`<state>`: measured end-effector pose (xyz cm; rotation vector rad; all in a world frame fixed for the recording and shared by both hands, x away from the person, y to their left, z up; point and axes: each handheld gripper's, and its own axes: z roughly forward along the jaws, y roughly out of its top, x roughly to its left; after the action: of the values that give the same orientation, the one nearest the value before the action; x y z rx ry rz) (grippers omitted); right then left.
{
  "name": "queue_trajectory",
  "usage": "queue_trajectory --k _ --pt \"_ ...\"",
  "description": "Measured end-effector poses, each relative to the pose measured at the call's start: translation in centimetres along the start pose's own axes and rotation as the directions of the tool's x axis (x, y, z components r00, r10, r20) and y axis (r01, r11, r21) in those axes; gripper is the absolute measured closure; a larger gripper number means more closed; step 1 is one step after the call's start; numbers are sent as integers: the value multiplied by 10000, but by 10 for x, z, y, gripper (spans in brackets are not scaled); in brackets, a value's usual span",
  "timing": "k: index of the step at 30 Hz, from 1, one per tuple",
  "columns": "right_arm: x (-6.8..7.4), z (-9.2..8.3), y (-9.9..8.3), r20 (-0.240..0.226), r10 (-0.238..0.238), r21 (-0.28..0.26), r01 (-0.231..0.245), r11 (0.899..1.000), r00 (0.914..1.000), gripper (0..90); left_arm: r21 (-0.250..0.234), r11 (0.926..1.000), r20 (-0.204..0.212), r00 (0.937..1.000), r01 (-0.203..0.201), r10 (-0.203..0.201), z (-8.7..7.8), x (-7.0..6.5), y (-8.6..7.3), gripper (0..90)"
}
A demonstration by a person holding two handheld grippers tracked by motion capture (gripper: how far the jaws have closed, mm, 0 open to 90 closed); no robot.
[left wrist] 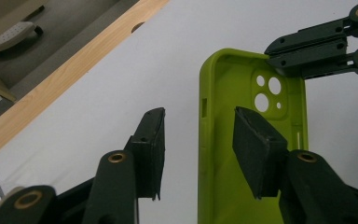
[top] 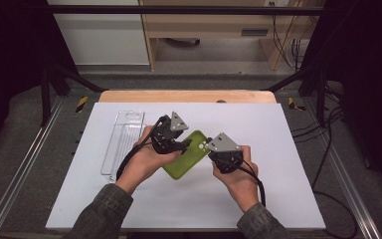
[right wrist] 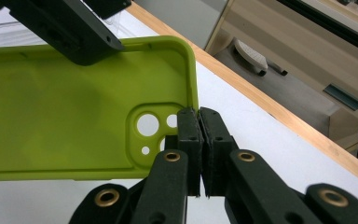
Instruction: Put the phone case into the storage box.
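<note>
- Right gripper (top: 212,149), at 5 o'clock of mid-table, is clamped tight on the camera-end rim of the green phone case (top: 185,156).
- Left gripper (top: 184,144), at 9 o'clock of the case, stands partly open, straddling its long wall without touching.
- Clear plastic tray (top: 122,139) lies farther off at 10 o'clock.

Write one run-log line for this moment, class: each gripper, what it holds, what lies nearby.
right gripper: shut on green phone case rim by camera cut-out | left gripper: open, straddling case side wall | clear plastic tray: on table, left of the case
</note>
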<state>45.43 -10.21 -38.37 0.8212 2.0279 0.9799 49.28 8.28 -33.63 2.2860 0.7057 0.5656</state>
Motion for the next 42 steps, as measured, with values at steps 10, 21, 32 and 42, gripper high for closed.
queue_trajectory --k 10,21,32,42 --pt "2 -1 2 11 -103 -18 103 9999 9999 879 176 9998 191 9998 52 -55 1 -1 3 637" --pt "6 -2 6 12 -299 -93 299 9995 9996 879 435 9989 301 9993 185 -198 2 0 3 714" --pt "9 -1 8 19 -465 -63 465 9989 9989 879 611 9975 344 9987 351 -373 0 4 3 735" --pt "13 0 10 0 -478 -113 478 9988 9989 879 651 9965 183 9984 523 -536 -2 7 0 743"
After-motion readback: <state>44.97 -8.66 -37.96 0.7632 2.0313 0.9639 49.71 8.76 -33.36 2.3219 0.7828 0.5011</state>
